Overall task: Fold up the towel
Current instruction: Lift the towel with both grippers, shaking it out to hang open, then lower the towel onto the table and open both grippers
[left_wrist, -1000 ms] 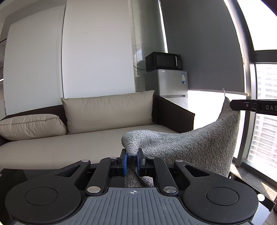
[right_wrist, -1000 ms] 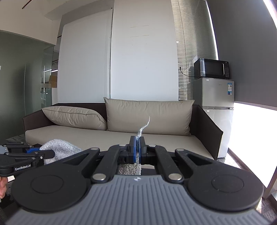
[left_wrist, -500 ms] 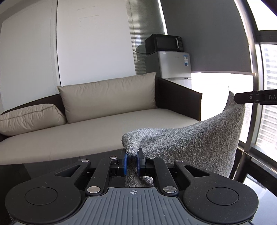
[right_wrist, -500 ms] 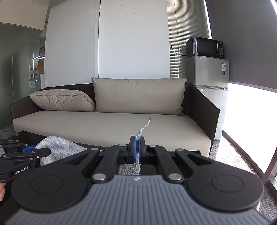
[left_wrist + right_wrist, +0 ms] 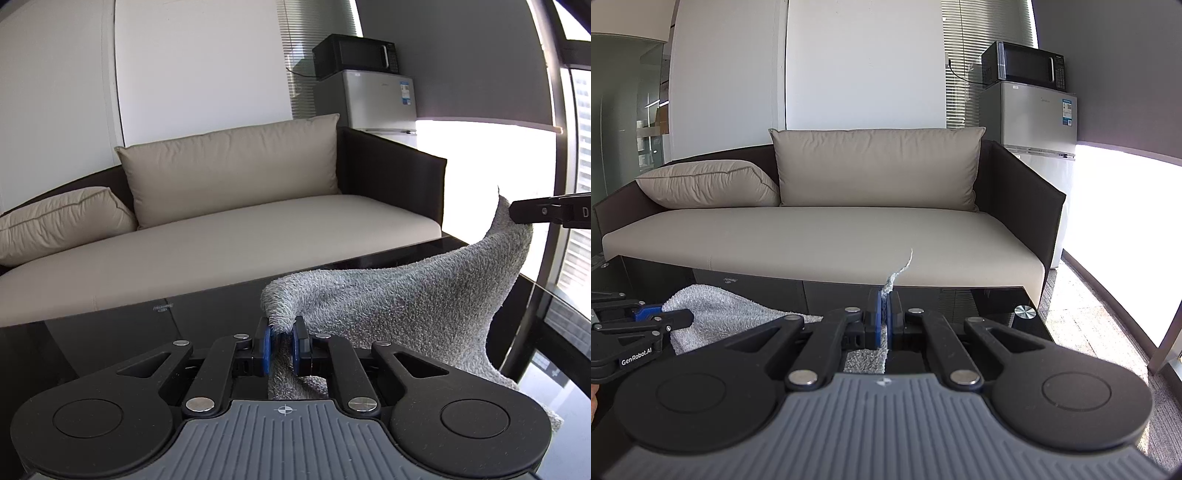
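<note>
A grey fluffy towel (image 5: 406, 306) hangs stretched between my two grippers above a black glass table (image 5: 207, 306). My left gripper (image 5: 282, 332) is shut on one bunched corner of it. The towel rises to the right, where the right gripper's fingers (image 5: 543, 212) pinch the other corner. In the right wrist view my right gripper (image 5: 884, 310) is shut on a thin edge of the towel (image 5: 720, 310), with a frayed tip sticking up past the pads. The left gripper (image 5: 676, 317) shows at the left edge, holding the towel's far corner.
A beige sofa (image 5: 827, 236) with a dark frame and two cushions stands just beyond the table. A small fridge (image 5: 1030, 122) with a microwave (image 5: 1023, 66) on top is at the right, beside a bright window. The table's far right corner (image 5: 1025, 312) lies close ahead.
Both grippers have come down and forward with the towel still stretched between them. The black table top has come into view under them, and the sofa looks nearer.
</note>
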